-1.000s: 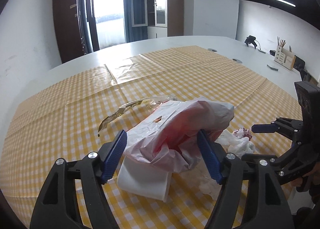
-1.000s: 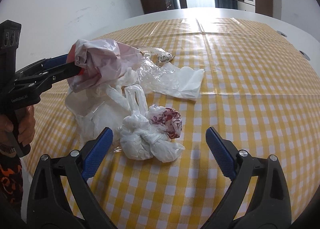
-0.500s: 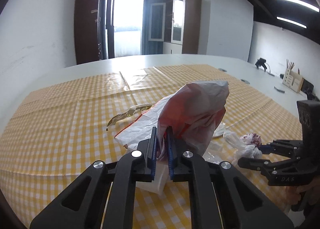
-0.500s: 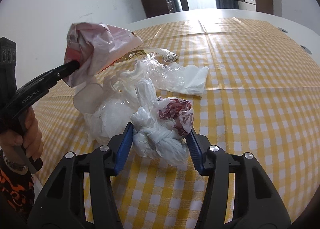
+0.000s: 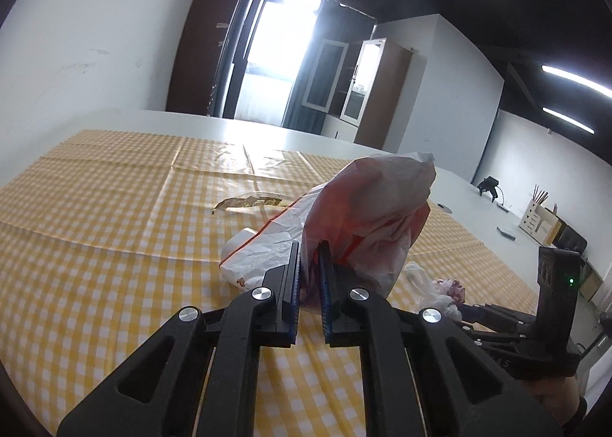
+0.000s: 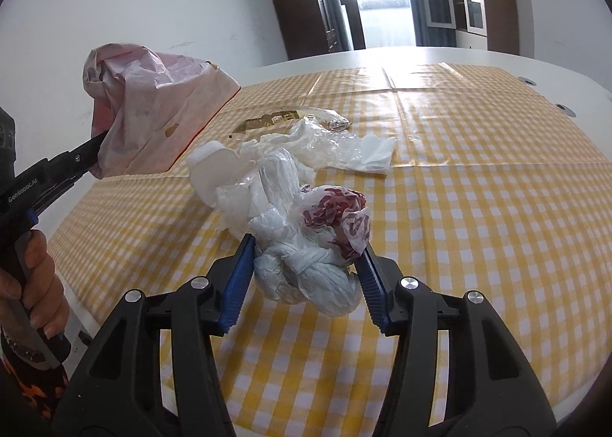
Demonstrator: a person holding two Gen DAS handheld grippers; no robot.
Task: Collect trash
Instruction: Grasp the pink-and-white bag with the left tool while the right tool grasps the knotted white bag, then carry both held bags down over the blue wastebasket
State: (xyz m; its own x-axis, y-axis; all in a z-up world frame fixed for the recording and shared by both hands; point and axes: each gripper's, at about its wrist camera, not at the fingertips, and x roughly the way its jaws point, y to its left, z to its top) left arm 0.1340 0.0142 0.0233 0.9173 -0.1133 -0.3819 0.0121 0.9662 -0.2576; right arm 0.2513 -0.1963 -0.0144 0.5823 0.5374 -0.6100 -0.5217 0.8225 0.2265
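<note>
Both of my grippers have closed since a second ago, when their jaws stood wide around the trash, and each has lifted its catch. On the left, my left gripper is pinched almost together on a fold of the pink-and-white bag, which now hangs up off the yellow checked tablecloth; in the right wrist view the same bag hangs at the far left above the cloth, with a hand gripping that tool's handle below it. Beyond it, farther back on the cloth, lies a gold-printed wrapper, then a white cup on its side and a spread of clear crumpled plastic film, all near the middle. Nearest me, my right gripper is clamped on the knotted white bag with red print, blue pads pressing both its sides, the bundle raised just clear of the cloth. Off to the far right, past the cloth's edge, the bare white table carries on
</note>
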